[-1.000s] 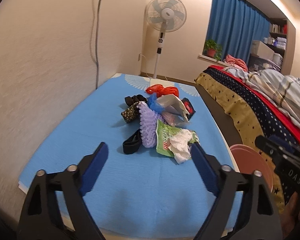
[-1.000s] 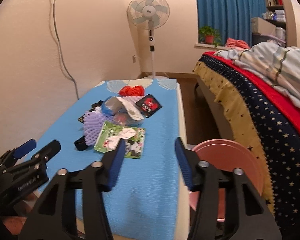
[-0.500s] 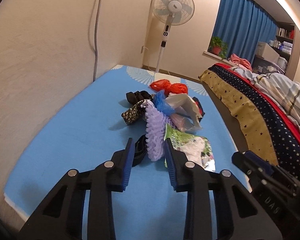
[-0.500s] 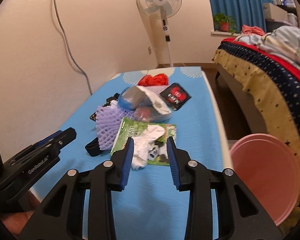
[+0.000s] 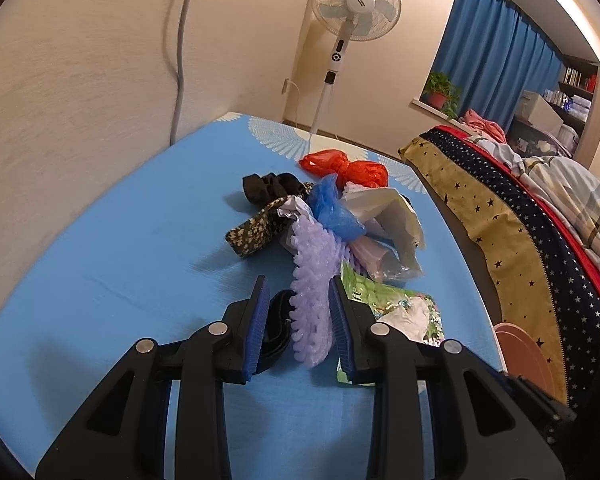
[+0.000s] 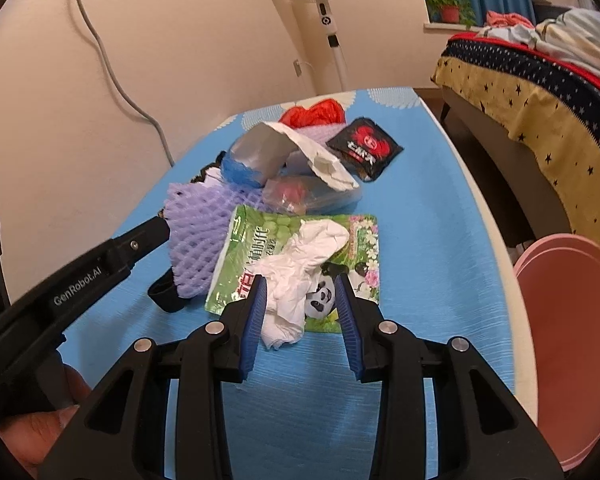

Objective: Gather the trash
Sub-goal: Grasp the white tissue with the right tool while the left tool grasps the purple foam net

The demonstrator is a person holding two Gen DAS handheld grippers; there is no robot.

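My left gripper hangs low over the near part of the blue counter, its blue pads set apart with the lower end of the purple foam net between them, the net close against the right pad and a clear gap at the left; whether the pads press it I cannot tell; its jaws narrowed sharply within the last second and have since held steady. My right gripper stands just to the right of it, jaws apart, with the crumpled white tissue between the pads and not squeezed; the tissue lies on the green panda packet, which lies flat on the counter touching the net's right side; a black band sticks out from under the net at the near left. Beyond these the heap goes on: a blue plastic bag, a torn silver and white wrapper, a clear bag with something red inside, a floral fabric piece and a black scrunchie on the left, a black sachet with a red emblem on the right, and a red plastic bag farthest. A pink bin stands off the counter's right edge; farther right is the bed; a standing fan is against the far wall.
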